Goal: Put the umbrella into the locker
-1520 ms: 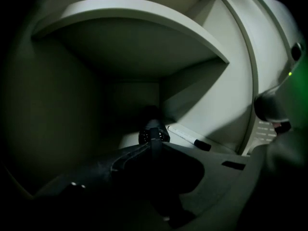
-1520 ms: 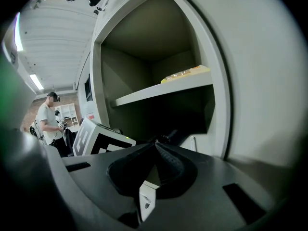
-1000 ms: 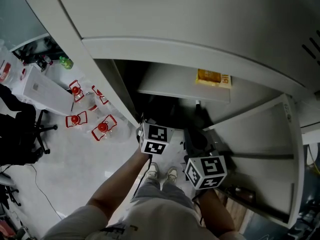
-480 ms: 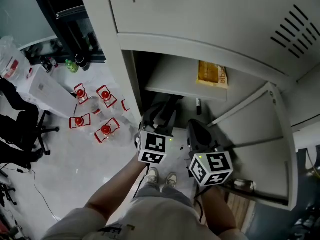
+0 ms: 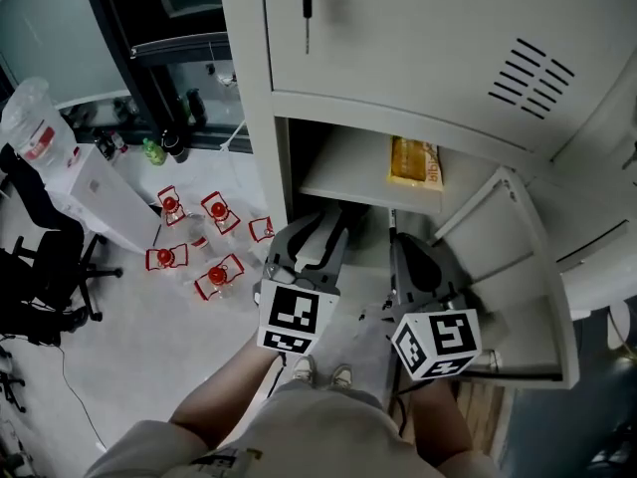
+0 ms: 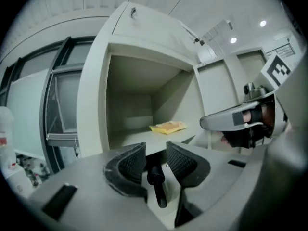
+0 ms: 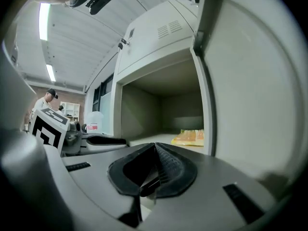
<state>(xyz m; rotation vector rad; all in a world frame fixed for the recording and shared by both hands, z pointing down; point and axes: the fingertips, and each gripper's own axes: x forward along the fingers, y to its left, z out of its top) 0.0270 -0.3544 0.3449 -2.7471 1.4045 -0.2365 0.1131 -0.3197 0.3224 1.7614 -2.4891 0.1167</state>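
The grey locker stands open, its compartment floor (image 5: 338, 162) bare on the left and its door (image 5: 503, 267) swung out to the right. Both grippers point almost level at the opening. My left gripper (image 5: 317, 225) (image 6: 156, 148) has its jaws apart and closing. A short dark rod (image 6: 156, 182) sits low in the gap, with ribbed pad faces bare on either side. I cannot tell whether the rod belongs to the umbrella. My right gripper (image 5: 416, 252) (image 7: 155, 150) is shut, pads meeting. The rest of the umbrella shows in no view.
A yellow packet (image 5: 414, 162) (image 6: 167, 127) lies at the right of the compartment floor. A key (image 5: 306, 3) hangs in the closed door above. On the floor to the left are several red-capped things (image 5: 214, 277), a white box (image 5: 100, 192) and an office chair (image 5: 50, 267).
Both grippers have risen from low in front of the locker to the level of the open compartment. The head view has tilted up and now shows the upper door with its key.
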